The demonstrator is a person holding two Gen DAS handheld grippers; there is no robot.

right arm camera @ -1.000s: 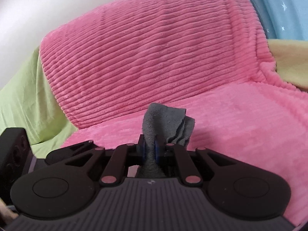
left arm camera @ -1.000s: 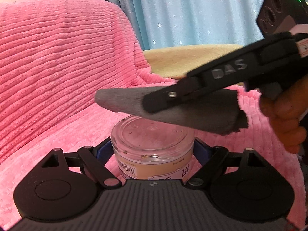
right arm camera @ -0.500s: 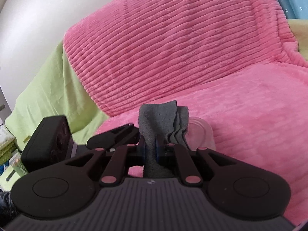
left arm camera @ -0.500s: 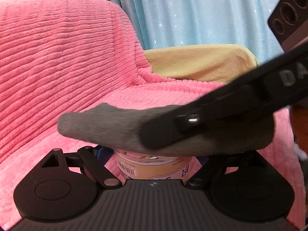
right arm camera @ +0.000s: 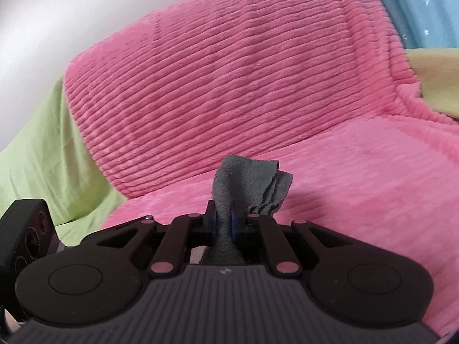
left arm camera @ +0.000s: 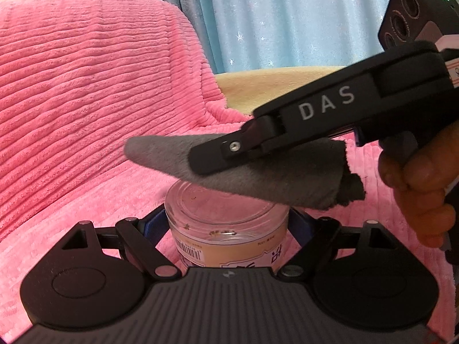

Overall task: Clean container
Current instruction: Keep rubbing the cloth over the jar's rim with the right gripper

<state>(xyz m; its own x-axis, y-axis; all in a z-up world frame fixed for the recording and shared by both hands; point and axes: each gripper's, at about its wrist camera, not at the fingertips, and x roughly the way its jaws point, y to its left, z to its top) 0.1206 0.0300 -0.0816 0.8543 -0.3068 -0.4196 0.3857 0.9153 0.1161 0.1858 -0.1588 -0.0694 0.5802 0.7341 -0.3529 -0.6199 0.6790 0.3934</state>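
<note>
A clear round container [left arm camera: 226, 223] with a printed label sits between the blue pads of my left gripper [left arm camera: 226, 220], which is shut on its sides. My right gripper [left arm camera: 226, 157] comes in from the right, just above the container's open top. It is shut on a folded grey cloth [left arm camera: 258, 177] that hangs out ahead of the fingertips and over the container's rim. In the right wrist view the cloth [right arm camera: 249, 183] sticks up between the closed fingers of the right gripper [right arm camera: 223, 220]. The container is hidden in that view.
A pink ribbed blanket [left arm camera: 86, 100] covers the sofa seat and back. A yellow cushion [left arm camera: 272, 86] lies behind, with blue curtains [left arm camera: 287, 14] beyond. A green cover [right arm camera: 37, 149] lies to the left in the right wrist view. A hand [left arm camera: 416, 177] holds the right gripper.
The right gripper with the cloth dipped down over the container's top half a second ago and has now lifted back up and to the right. The left gripper has held still.
</note>
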